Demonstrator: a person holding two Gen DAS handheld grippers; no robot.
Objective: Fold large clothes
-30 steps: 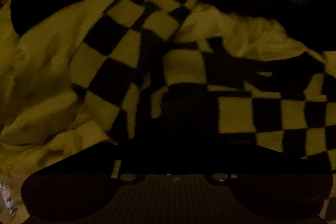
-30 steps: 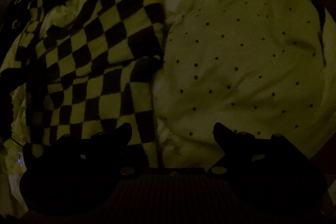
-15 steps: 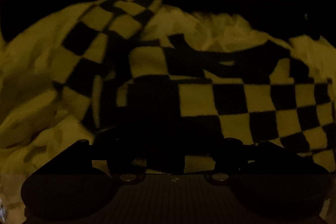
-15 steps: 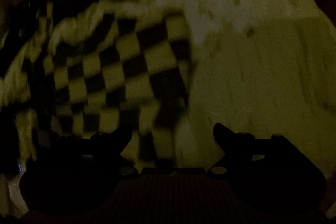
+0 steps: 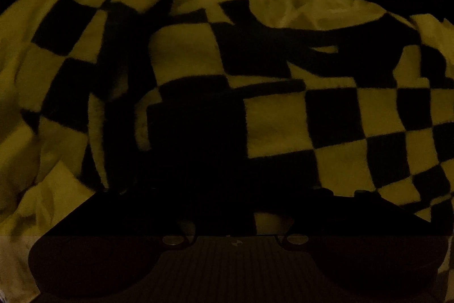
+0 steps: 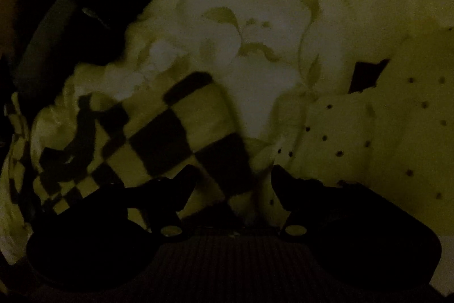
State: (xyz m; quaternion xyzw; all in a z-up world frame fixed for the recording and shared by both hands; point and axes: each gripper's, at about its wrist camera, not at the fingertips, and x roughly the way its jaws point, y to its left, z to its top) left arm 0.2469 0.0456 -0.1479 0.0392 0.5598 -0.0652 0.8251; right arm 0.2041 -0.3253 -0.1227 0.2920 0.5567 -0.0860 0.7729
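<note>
Checkered garment point(image 5: 298, 121): crumpled on leaf-print bedsheet point(image 6: 255, 4), beside polka-dot cloth point(image 6: 383, 132). Left gripper point(image 5: 229, 217): spread wide above its checks, grasping nothing. Right gripper point(image 6: 232, 183): jaws closing, garment's corner between them, not yet pinched.

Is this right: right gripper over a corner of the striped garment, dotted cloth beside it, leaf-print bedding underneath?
Not striped: the right wrist view shows a checkered garment. The rest holds: the right gripper, jaws closing, is over its corner, dotted cloth beside, leaf-print bedding underneath.

Leaf-print bedding point(image 6: 255, 19) carries checkered garment point(image 5: 283, 118), dotted cloth point(image 6: 369, 132).
</note>
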